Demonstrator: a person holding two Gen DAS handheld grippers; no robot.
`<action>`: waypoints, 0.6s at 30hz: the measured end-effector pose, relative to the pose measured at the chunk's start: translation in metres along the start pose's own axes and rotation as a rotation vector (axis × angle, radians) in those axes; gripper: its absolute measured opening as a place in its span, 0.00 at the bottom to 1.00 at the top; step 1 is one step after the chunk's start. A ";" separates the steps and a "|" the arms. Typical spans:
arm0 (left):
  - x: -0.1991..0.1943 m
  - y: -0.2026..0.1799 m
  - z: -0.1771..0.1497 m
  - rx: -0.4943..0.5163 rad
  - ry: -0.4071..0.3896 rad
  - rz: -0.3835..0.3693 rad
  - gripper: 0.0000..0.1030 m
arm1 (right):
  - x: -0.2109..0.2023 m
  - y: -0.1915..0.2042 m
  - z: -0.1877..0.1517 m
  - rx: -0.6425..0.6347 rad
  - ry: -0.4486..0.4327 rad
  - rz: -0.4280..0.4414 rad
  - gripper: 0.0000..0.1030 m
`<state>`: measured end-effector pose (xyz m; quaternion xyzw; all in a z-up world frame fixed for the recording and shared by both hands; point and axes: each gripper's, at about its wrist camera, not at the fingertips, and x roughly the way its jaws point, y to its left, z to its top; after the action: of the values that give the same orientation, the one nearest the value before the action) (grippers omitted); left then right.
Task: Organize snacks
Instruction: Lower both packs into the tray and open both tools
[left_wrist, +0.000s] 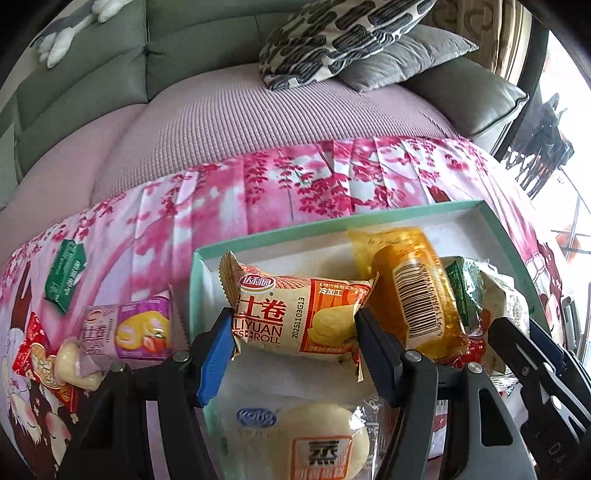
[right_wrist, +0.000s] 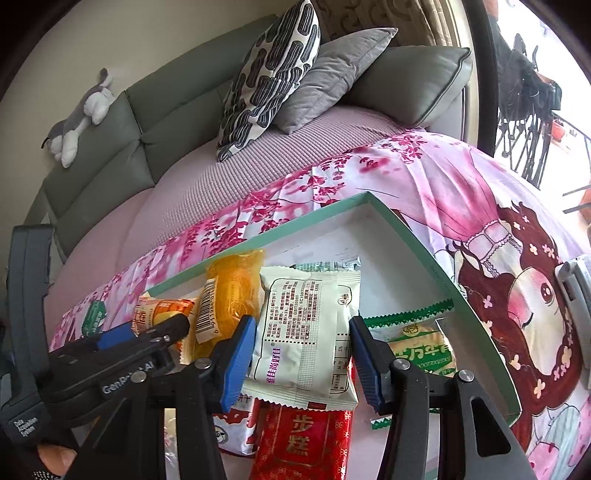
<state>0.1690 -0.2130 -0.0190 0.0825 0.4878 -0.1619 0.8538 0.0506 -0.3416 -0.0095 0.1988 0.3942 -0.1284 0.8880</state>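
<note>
A mint-green box (left_wrist: 280, 227) (right_wrist: 413, 236) on the pink cloth holds several snacks. My left gripper (left_wrist: 295, 339) has its jaws wide apart on either side of an orange-and-cream roll packet (left_wrist: 295, 317) that lies in the box over a white bun packet (left_wrist: 317, 439). Whether the pads touch the roll packet is unclear. An amber packet (left_wrist: 413, 291) (right_wrist: 231, 291) lies to its right. My right gripper (right_wrist: 303, 354) is open around a white packet (right_wrist: 306, 332), which lies on a red packet (right_wrist: 301, 443). A green cracker packet (right_wrist: 417, 343) lies at the right.
Outside the box on the cloth (left_wrist: 258, 184) lie a purple roll packet (left_wrist: 129, 330), a dark green packet (left_wrist: 64, 275) and a red packet (left_wrist: 37, 354). Behind is a sofa (right_wrist: 147, 122) with pillows (right_wrist: 269, 74) and a plush toy (right_wrist: 79, 118).
</note>
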 end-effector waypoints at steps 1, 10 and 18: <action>0.002 -0.002 0.000 0.003 0.002 0.003 0.65 | 0.000 -0.001 0.000 0.000 0.000 -0.003 0.53; -0.002 -0.007 -0.003 0.018 0.005 0.014 0.66 | -0.001 -0.004 -0.001 0.005 0.006 -0.025 0.53; -0.021 -0.003 -0.005 0.004 -0.009 0.014 0.68 | -0.005 -0.004 -0.001 -0.010 0.010 -0.046 0.53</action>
<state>0.1538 -0.2105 -0.0032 0.0866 0.4831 -0.1572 0.8570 0.0451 -0.3442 -0.0068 0.1858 0.4036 -0.1459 0.8839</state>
